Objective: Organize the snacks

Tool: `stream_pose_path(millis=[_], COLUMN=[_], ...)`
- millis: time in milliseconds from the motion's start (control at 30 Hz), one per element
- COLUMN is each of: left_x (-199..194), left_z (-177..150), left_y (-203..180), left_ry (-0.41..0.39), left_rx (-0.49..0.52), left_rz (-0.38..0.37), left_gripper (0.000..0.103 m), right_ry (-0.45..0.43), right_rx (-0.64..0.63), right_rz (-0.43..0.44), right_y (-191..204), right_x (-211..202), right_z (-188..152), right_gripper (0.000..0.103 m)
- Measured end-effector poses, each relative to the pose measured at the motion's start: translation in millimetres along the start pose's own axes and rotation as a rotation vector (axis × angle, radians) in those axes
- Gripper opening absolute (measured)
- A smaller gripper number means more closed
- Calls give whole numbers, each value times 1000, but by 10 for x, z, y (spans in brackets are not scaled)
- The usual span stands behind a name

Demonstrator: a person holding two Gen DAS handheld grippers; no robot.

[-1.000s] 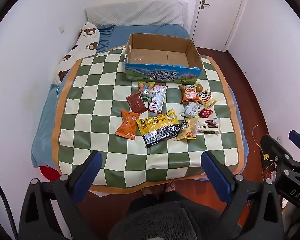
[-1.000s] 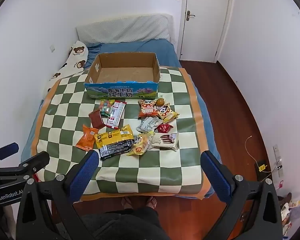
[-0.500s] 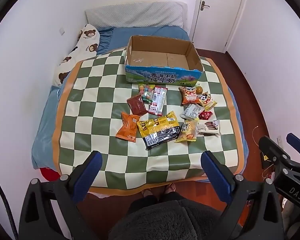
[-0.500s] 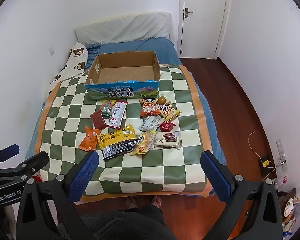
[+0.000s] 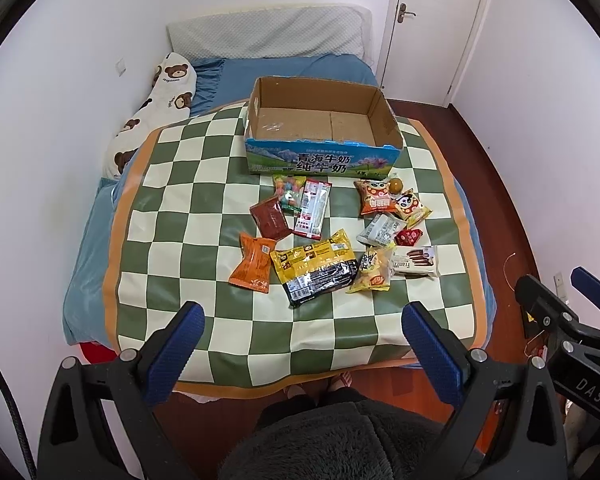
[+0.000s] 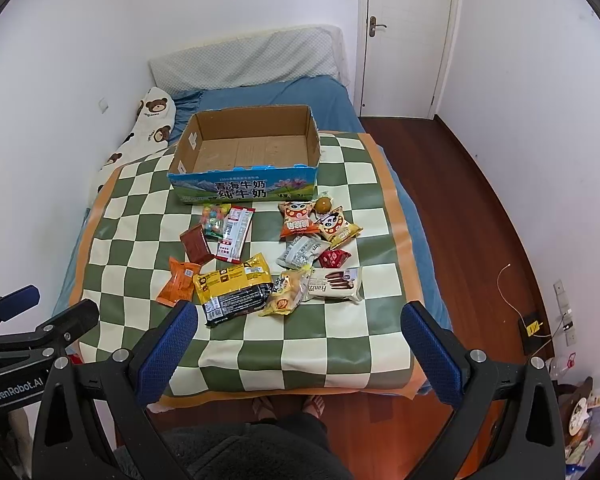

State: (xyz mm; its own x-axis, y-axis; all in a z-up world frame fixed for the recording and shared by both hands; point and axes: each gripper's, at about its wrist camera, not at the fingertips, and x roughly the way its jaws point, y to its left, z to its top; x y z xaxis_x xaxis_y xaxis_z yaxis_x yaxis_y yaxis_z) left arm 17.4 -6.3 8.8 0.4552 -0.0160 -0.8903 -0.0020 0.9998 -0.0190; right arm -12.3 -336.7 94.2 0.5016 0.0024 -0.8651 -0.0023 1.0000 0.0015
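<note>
Several snack packets lie on a green-and-cream checked mat (image 5: 172,208) (image 6: 340,344) on a bed. Among them are a yellow-and-black bag (image 5: 314,266) (image 6: 234,288), an orange packet (image 5: 253,262) (image 6: 179,286), a dark red packet (image 5: 270,217) and a white wafer pack (image 5: 414,262) (image 6: 334,285). Behind them stands an empty cardboard box (image 5: 320,124) (image 6: 244,148) with a blue printed front. My left gripper (image 5: 302,320) and right gripper (image 6: 300,320) hover high above the mat's near edge, both open and holding nothing.
A bear-print pillow (image 5: 156,108) lies along the left wall and a white pillow (image 6: 248,60) at the bed's head. Wooden floor (image 6: 460,208) runs right of the bed toward a white door (image 6: 408,32). A person's feet (image 6: 288,404) stand at the bed's foot.
Both cameras have drifted slightly back and up, so the bed sits a little lower in view. The snacks and box have not moved. Both grippers stay open.
</note>
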Motion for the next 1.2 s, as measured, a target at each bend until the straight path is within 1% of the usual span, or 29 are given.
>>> stream_pose_path(millis=[567, 800, 1200], left_x=[73, 104, 107], left_z=[4, -53, -55], left_y=[-6, -16, -17], left_ry=[9, 16, 26], left_rx=[-2, -11, -16], left_rz=[-4, -12, -17], left_gripper=[101, 101, 101], right_ry=[15, 20, 32], right_rx=[21, 20, 5], right_rz=[15, 17, 23], right_y=[-78, -94, -79], right_x=[100, 107, 137], right_z=[9, 1, -13], right_gripper=[103, 103, 103])
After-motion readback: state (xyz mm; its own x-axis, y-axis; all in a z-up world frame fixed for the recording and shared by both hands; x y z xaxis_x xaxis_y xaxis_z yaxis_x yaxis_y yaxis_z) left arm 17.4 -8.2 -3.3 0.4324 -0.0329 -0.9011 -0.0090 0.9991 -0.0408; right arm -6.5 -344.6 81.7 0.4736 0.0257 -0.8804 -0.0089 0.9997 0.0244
